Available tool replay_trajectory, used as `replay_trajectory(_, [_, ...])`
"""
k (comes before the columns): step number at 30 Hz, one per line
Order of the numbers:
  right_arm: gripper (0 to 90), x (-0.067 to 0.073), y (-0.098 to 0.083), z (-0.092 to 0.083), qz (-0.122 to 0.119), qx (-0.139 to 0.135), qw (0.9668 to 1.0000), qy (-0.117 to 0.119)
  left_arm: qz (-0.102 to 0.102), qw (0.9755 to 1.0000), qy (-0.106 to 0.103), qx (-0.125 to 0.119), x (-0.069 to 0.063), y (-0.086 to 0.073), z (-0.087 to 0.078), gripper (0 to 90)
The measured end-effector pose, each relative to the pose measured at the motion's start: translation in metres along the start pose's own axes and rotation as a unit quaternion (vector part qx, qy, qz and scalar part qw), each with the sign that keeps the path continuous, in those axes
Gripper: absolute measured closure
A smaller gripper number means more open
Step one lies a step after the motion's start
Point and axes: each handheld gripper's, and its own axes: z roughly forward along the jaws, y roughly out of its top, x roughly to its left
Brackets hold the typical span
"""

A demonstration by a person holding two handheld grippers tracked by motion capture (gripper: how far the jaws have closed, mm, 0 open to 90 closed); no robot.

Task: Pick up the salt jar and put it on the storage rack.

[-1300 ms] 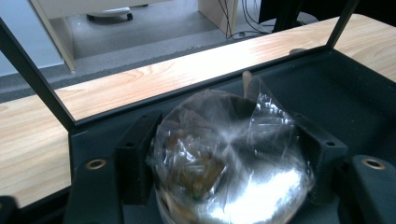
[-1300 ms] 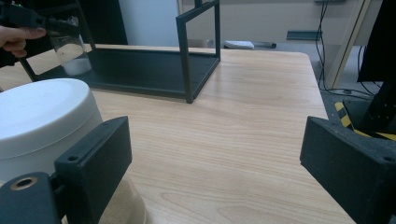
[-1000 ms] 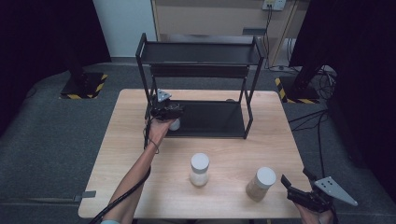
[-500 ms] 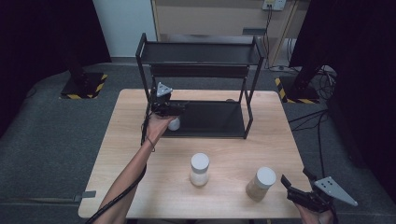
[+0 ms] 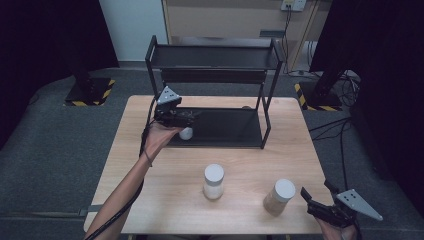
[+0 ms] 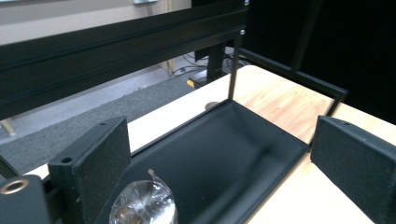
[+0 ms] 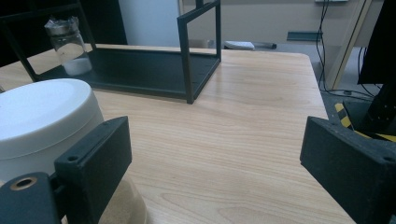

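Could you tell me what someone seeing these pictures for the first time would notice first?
Probably the black two-tier rack at the table's far side, with the left gripper, jaws open, above a small foil-capped jar on its bottom tray. Nearer, two white-lidded jars stand on the wooden table: one central, one beside the open right gripper.

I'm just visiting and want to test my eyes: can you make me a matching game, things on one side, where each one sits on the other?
Things:
1. foil-topped jar
2. middle jar
3. tan jar
4. right hand-held gripper

Places:
A. table's near right corner
B. rack's bottom tray, left end
C. just left of the right hand-held gripper
D. on the table, in front of the rack

Pairs: 1-B, 2-D, 3-C, 4-A
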Motion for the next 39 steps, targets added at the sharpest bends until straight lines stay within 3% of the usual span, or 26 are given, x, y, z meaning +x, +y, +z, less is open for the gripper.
replay_trajectory(8, [9.0, 0.001, 0.0, 0.0, 0.0, 0.0, 1.0, -0.001, 0.001, 0.9987, -0.048, -0.018, 0.004, -0.008, -0.03, 4.1])
replay_trajectory(16, [9.0, 0.001, 0.001, 0.0, 0.0, 0.001, 1.0, -0.001, 0.026, 0.998, -0.053, -0.021, -0.008, -0.016, -0.058, 4.2])
replay_trajectory(19, [9.0, 0.001, 0.001, 0.0, 0.0, 0.001, 1.0, -0.001, 0.024, 0.9977, -0.061, -0.015, -0.01, -0.021, -0.067, 4.2])
replay_trajectory(21, [9.0, 0.001, 0.0, 0.0, 0.0, 0.0, 1.0, -0.002, 0.034, 0.9979, -0.055, -0.01, -0.015, -0.024, -0.074, 4.2])
replay_trajectory(27, [9.0, 0.001, 0.001, 0.0, -0.001, 0.002, 1.0, -0.001, 0.025, 0.9977, -0.058, -0.025, -0.018, -0.043, -0.096, 4.4])
replay_trajectory(35, [9.0, 0.001, 0.001, 0.0, 0.0, 0.001, 1.0, -0.002, 0.035, 0.998, -0.038, -0.038, -0.027, -0.073, -0.119, 4.6])
replay_trajectory(39, [8.9, 0.001, 0.001, 0.0, 0.0, 0.001, 1.0, -0.003, 0.03, 0.9985, -0.029, -0.036, -0.031, -0.09, -0.127, 4.7])
